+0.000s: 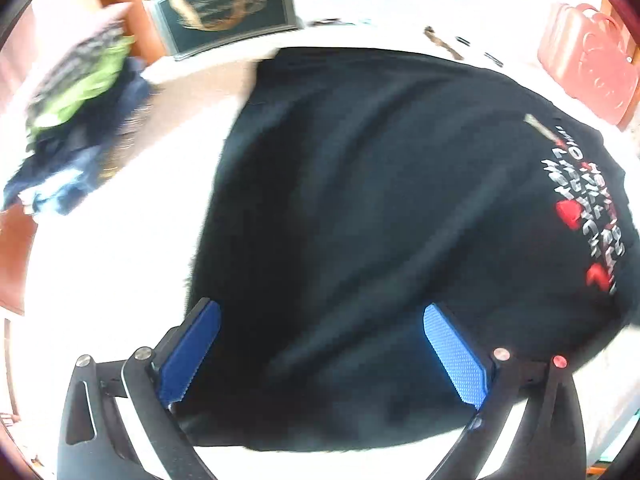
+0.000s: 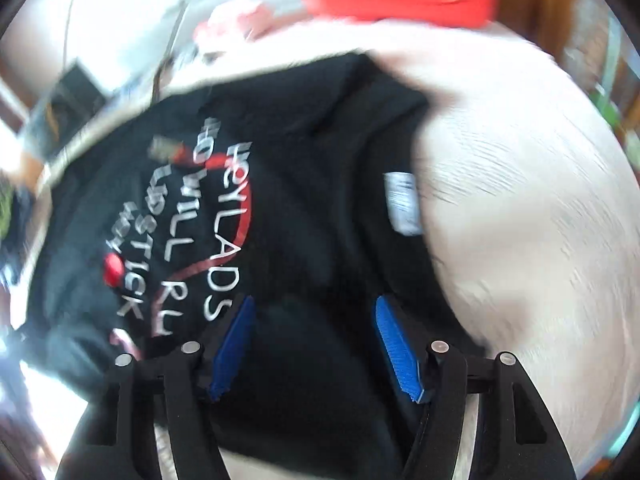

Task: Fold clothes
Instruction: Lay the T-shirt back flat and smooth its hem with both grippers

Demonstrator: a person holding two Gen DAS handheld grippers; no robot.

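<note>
A black printed T-shirt [image 1: 380,208] lies spread flat on a pale surface [image 1: 112,264], its long axis running from the plain hem end below the left gripper [image 1: 320,354] toward the lettered chest and neck label [image 2: 404,208] beneath the right gripper [image 2: 316,346]. Both sets of jaws stand open above the cloth, gripping nothing. Only the left view shows the heap of other clothes [image 1: 76,120].
</note>
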